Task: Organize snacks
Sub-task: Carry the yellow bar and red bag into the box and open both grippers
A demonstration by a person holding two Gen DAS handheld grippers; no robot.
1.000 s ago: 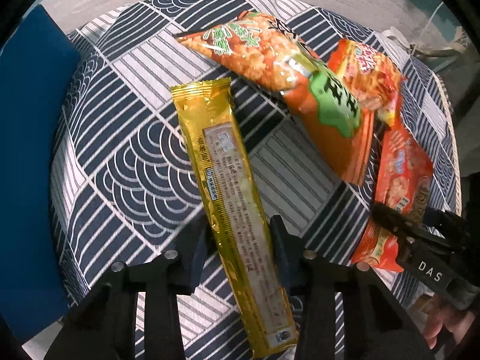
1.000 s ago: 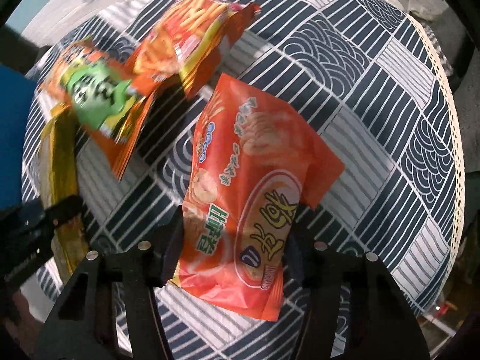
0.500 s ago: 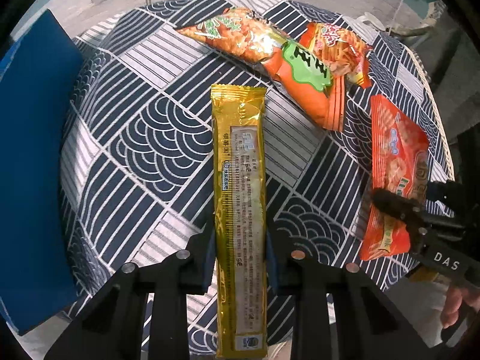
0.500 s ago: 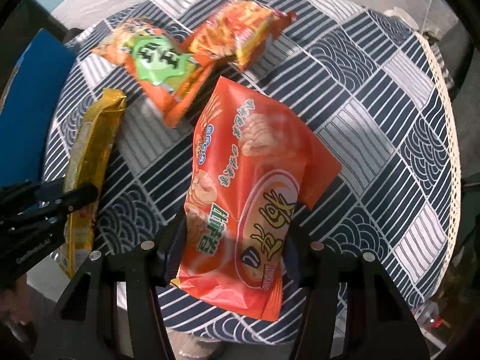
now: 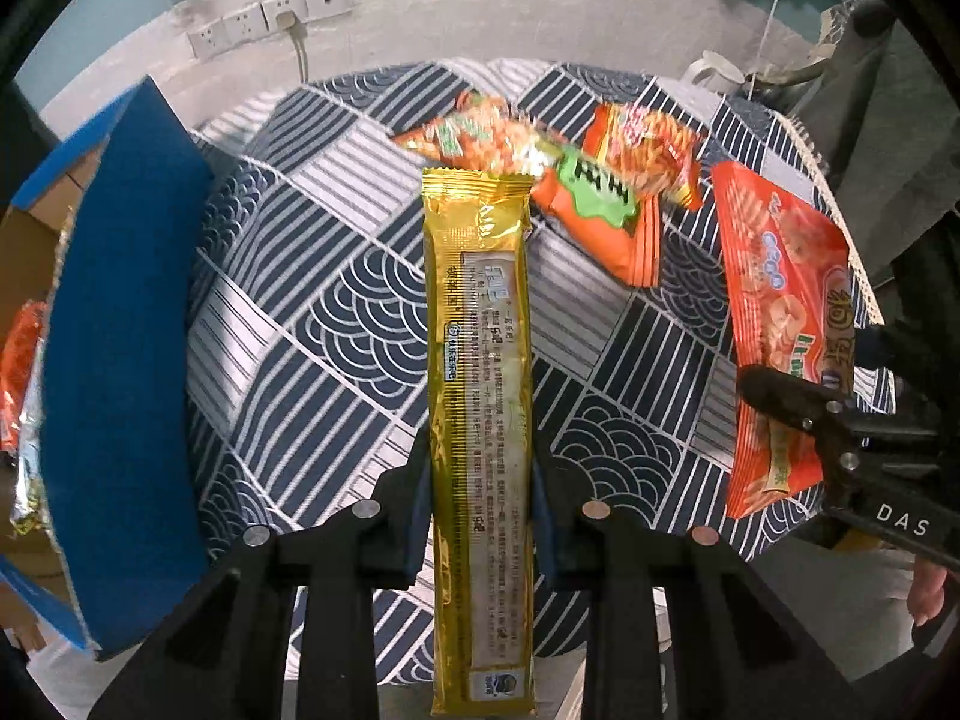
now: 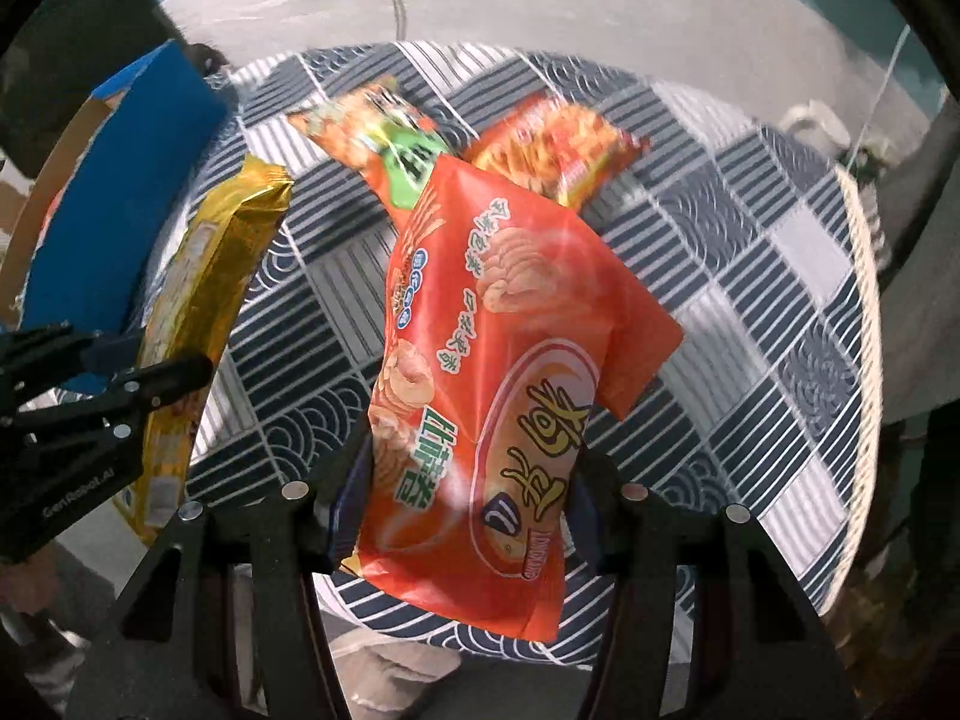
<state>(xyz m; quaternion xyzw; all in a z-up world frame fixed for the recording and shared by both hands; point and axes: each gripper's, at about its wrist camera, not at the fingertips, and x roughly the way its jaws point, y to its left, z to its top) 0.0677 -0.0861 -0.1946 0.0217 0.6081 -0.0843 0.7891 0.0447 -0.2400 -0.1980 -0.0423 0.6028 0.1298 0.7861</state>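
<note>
Here the left tool (image 5: 480, 498) is closed on the long gold packet (image 5: 480, 408), its two fingers pressing the packet's sides a little below the middle. The packet runs straight out along the tool's line, its printed back facing the camera, its far crimped end reaching toward the loose snacks and its near end hanging back past the fingers. It is lifted clear of the tabletop (image 5: 336, 276), which wears a navy and white patterned cloth.

The right tool (image 6: 471, 480) is closed on the red chip bag (image 6: 498, 360), gripping its lower part from both sides; the bag stands up and tilts to the left in front of the camera, also off the cloth. From the left wrist view the same red bag (image 5: 780, 312) shows at the right, pinched in the other tool's black fingers.

Two snacks lie on the cloth toward the far side: an orange bag with a green label (image 5: 576, 204) and, touching it on the right, an orange-red noodle snack bag (image 5: 648, 150). Both are blurred.

A blue box (image 5: 126, 360) stands at the left edge of the tabletop, its open side showing cardboard and some shiny wrappers inside. Wall sockets (image 5: 270, 18) with a cable plugged in sit on the white wall behind.
</note>
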